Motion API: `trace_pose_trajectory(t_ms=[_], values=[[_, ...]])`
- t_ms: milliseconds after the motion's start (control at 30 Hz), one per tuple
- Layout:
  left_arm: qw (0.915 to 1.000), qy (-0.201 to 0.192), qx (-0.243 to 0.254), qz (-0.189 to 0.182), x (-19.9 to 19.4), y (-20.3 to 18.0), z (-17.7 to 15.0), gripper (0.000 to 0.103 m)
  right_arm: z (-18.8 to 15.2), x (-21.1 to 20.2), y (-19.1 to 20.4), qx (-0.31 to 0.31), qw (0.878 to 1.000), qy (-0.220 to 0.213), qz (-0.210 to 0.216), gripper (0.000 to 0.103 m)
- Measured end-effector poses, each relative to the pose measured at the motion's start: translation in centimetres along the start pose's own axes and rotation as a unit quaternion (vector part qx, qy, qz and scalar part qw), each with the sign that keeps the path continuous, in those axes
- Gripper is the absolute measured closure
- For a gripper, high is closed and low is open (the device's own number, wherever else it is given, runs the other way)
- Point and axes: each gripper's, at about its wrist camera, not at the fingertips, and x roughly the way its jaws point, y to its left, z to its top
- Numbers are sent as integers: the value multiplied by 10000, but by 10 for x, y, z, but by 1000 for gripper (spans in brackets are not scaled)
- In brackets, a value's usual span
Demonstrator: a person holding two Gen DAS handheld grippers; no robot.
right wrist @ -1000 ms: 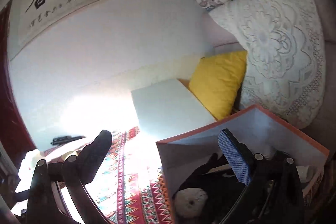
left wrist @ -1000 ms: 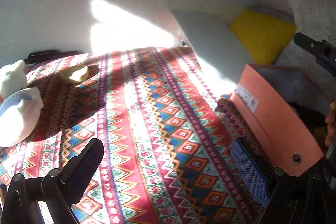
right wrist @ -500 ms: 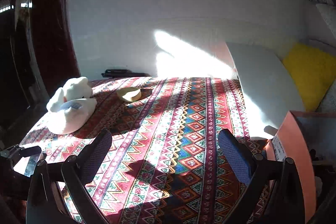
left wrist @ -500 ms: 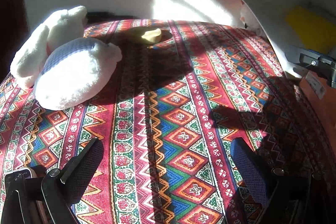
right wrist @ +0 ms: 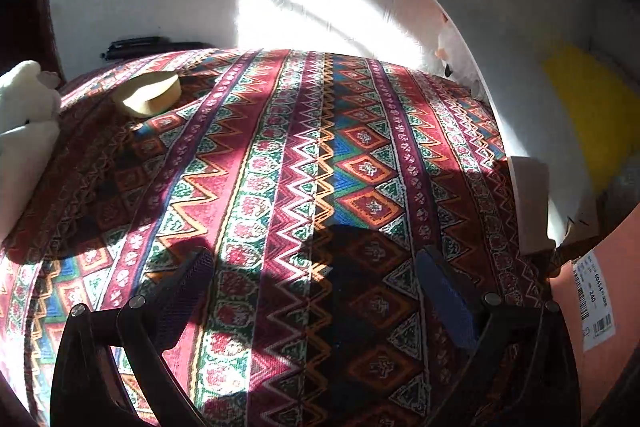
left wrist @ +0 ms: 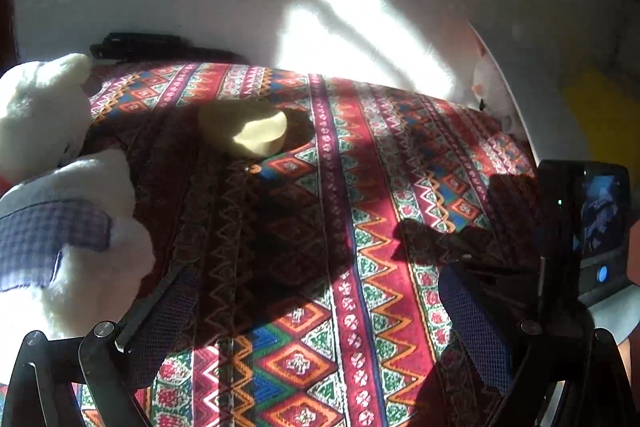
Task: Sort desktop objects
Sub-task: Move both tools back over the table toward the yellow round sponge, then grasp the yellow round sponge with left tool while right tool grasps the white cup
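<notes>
Hovering: the left gripper (left wrist: 320, 303) and the right gripper (right wrist: 316, 279) both hang above the red patterned woven tablecloth (left wrist: 360, 227), touching nothing.
Left claw: fingers spread wide, nothing between the pads.
Right claw: fingers spread wide as well, with only cloth showing in the gap.
Plush: a white stuffed toy with a blue checked patch (left wrist: 60, 239) lies just beside the left claw's left finger, on its outer side.
Disc: a pale yellow round flat block (left wrist: 244, 131) sits on the cloth ahead of the left claw, slightly left of its centre line; from the right claw it (right wrist: 148, 95) lies far ahead and to the left.
Box: an orange cardboard box with a white barcode label (right wrist: 592, 303) stands close beside the right claw's right finger.
Light: sun stripes and dark shadows cross the cloth.
</notes>
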Motion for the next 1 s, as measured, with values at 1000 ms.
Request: trace_pose_trajectory(t_ms=[1000], values=[[9765,48,-2150,-136,202,83,103,9,228,96,-132,-1001,9541,2619,1049,24]])
